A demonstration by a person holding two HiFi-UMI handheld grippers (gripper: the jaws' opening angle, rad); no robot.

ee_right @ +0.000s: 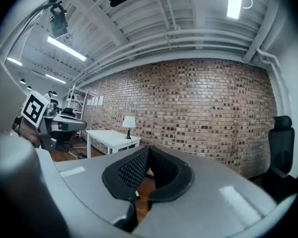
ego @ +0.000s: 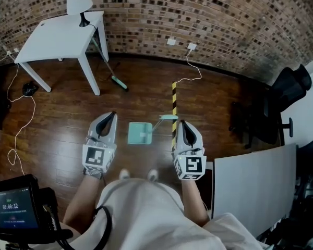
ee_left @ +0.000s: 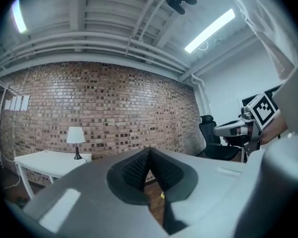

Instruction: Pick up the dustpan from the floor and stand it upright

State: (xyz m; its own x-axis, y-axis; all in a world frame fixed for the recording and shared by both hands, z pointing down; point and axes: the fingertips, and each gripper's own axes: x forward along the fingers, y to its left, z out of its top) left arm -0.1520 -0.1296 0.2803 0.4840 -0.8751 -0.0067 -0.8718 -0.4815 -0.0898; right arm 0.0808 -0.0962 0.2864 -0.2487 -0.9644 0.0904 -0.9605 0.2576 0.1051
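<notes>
On the wood floor (ego: 57, 139), just ahead of the person's feet, sits the teal dustpan (ego: 140, 133): pan flat on the boards, thin handle (ego: 164, 120) running off from it to the right. Judged from the steep head view, the handle looks to be rising off the floor, not lying on it, so the dustpan reads as already standing; this cannot be confirmed from the one angle. Left tool (ego: 110, 117) is just left of the dustpan and right tool (ego: 184, 125) just right of it. Both are clear of it, and neither touches pan or handle. Left gripper view: left tool (ee_left: 149, 155) has its pads pressed together with nothing between them, aimed level at the brick wall. Right gripper view: right tool (ee_right: 149, 152) is likewise closed and empty. A yellow-and-black striped strip (ego: 173, 108) runs right beside the dustpan's handle. Beyond the dustpan, a broom (ego: 112, 69) leans at a white table (ego: 57, 35) carrying a lamp (ego: 79, 1). Status: pick-up and uprighting appear done, and nothing is left in hand.
</notes>
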